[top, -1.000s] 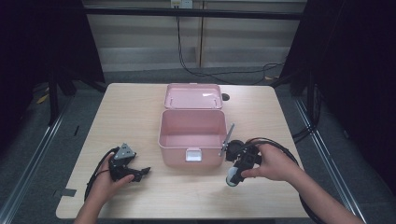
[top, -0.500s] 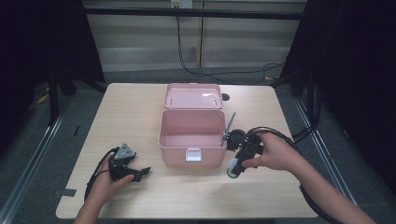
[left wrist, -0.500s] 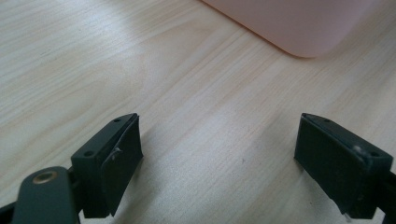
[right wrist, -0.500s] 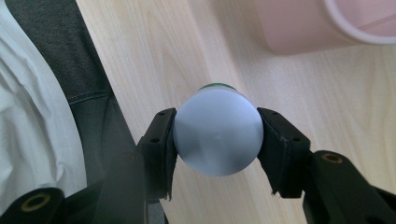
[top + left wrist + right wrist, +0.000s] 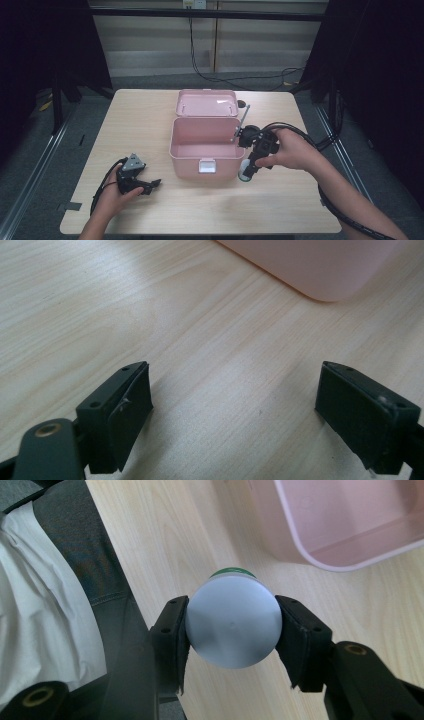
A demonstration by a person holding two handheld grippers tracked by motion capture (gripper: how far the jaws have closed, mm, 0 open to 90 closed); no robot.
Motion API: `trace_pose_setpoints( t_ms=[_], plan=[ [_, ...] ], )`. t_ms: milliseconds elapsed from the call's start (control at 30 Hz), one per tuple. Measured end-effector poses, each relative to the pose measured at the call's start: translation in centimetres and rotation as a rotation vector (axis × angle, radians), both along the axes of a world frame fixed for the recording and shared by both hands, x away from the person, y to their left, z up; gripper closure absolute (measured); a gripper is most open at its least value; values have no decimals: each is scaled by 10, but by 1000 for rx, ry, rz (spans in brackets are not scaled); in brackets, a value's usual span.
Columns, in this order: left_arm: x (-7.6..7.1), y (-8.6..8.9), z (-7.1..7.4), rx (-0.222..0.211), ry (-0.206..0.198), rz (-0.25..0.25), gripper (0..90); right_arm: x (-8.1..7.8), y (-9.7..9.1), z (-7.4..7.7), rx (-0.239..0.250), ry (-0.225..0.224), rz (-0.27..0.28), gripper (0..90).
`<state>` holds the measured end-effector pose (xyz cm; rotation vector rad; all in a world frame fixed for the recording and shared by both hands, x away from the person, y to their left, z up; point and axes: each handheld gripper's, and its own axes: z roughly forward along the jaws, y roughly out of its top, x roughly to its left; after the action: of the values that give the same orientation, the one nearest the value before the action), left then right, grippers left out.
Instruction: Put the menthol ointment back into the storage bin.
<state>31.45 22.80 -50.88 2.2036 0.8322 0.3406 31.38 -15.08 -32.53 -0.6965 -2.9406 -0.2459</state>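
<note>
An open pink box (image 5: 202,146) stands mid-table with its lid (image 5: 207,103) folded back; its corner (image 5: 320,270) and inner wall (image 5: 350,525) appear in the gripper views. My right gripper (image 5: 248,170) is beside the box's front right corner, shut on a white bottle with a green cap (image 5: 233,620) (image 5: 245,171), held just above the tabletop. My left gripper (image 5: 145,186) rests low on the table at front left, open, with bare wood between its jaws (image 5: 235,410).
The wooden table (image 5: 150,115) has open room left and in front of the box. A thin rod (image 5: 242,120) sticks up by the box's right rear corner. Cables (image 5: 300,132) trail from the right gripper. Dark floor surrounds the table.
My right gripper has moved with the bottle from the front right toward the box's right side and risen slightly. The left gripper has stayed put.
</note>
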Motion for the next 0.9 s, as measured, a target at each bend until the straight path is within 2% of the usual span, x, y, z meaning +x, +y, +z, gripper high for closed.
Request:
trace_pose_setpoints(
  t_ms=[200, 600, 900],
  plan=[
    [0, 0, 0, 0, 1, 1, 143, 4, 0, 7, -20, 8, -14, 504],
    [0, 0, 0, 2, 2, -3, 143, 12, -1, 26, -22, 0, -44, 503],
    [0, 0, 0, 0, 3, -2, 143, 24, 4, 37, -27, -2, -76, 503]
  ],
)
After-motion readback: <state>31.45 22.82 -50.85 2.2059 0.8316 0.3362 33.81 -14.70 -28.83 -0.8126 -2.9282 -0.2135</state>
